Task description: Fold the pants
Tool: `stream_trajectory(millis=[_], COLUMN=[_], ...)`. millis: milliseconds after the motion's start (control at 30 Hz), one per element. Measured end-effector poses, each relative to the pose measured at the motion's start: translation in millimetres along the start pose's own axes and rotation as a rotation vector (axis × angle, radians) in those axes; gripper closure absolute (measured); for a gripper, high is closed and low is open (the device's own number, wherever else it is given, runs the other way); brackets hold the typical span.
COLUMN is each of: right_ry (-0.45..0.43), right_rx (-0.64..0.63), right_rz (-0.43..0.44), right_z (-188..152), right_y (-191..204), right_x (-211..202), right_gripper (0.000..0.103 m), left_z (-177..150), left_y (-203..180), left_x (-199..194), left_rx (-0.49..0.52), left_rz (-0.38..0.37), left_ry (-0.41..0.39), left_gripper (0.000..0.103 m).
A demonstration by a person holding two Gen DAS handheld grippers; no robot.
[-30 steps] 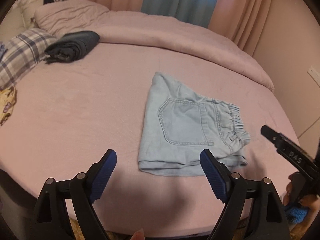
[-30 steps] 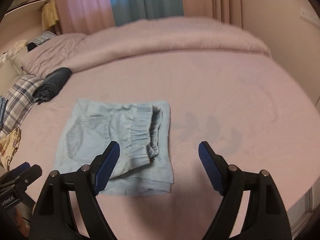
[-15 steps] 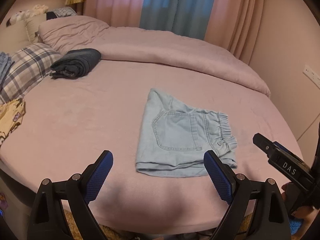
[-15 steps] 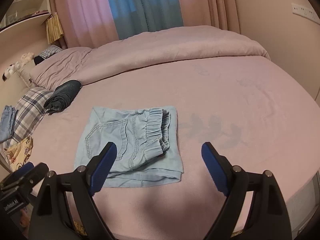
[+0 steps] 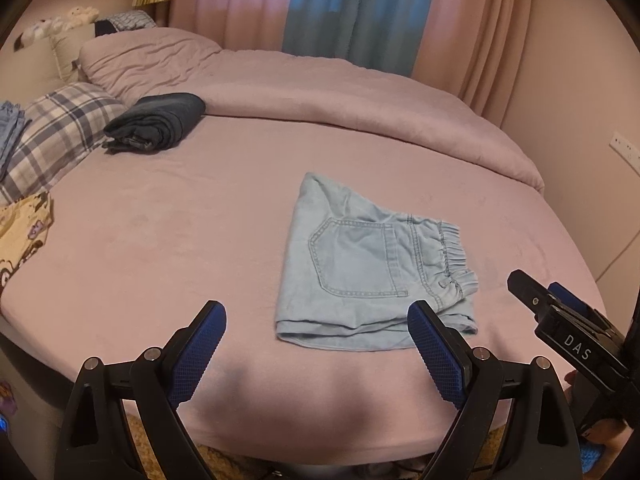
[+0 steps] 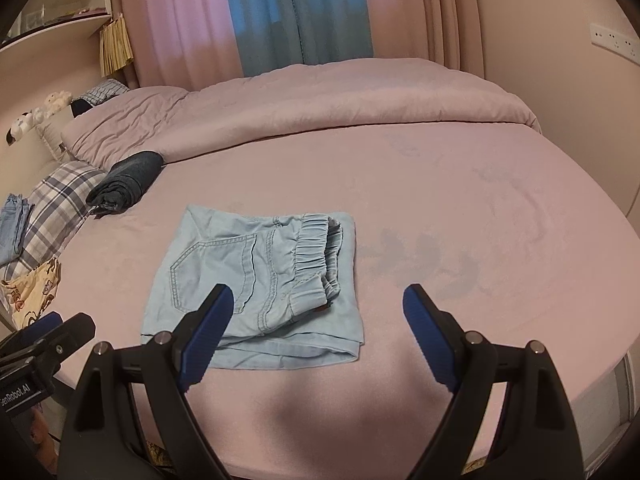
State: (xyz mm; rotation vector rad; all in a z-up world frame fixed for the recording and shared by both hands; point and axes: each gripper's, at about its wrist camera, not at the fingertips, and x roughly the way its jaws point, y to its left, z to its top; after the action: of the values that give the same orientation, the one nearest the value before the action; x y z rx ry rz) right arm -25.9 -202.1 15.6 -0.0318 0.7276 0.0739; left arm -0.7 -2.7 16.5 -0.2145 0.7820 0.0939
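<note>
The light blue denim pants [image 5: 368, 272] lie folded into a small square on the pink bed [image 5: 160, 240], back pocket up and elastic waistband to the right. My left gripper [image 5: 316, 332] hangs open over the near edge of the bed, in front of the pants and touching nothing. In the right wrist view the pants [image 6: 256, 276] sit left of centre, and my right gripper [image 6: 320, 316] stands open above their near right corner with nothing between its blue pads. The right gripper's black body [image 5: 568, 332] shows at the lower right of the left wrist view.
A dark folded garment [image 5: 156, 124] lies at the back left beside a plaid pillow [image 5: 56, 140]. A yellow printed cloth [image 5: 20, 232] lies at the left edge. A rolled pink duvet [image 5: 340, 96] runs along the back, with curtains [image 5: 352, 8] and the wall [image 5: 580, 100] behind.
Both grippers have drawn back from the pants toward the near edge of the bed, so the pants look smaller and farther off. The pants have not moved.
</note>
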Motion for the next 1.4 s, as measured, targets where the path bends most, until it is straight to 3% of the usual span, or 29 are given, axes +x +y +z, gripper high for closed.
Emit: stream_trajectory(millis=[1400], right_ry=[0.022], right_rx=[-0.036], right_rz=[-0.014], right_z=[-4.8], right_y=[8.6], right_x=[5.8], right_gripper=[0.015], left_z=[-5.5], left_y=[-2.4], left_x=[2.0], left_rx=[-0.018], left_rz=[0.008], left_ry=[0.030], left_gripper=[0.011])
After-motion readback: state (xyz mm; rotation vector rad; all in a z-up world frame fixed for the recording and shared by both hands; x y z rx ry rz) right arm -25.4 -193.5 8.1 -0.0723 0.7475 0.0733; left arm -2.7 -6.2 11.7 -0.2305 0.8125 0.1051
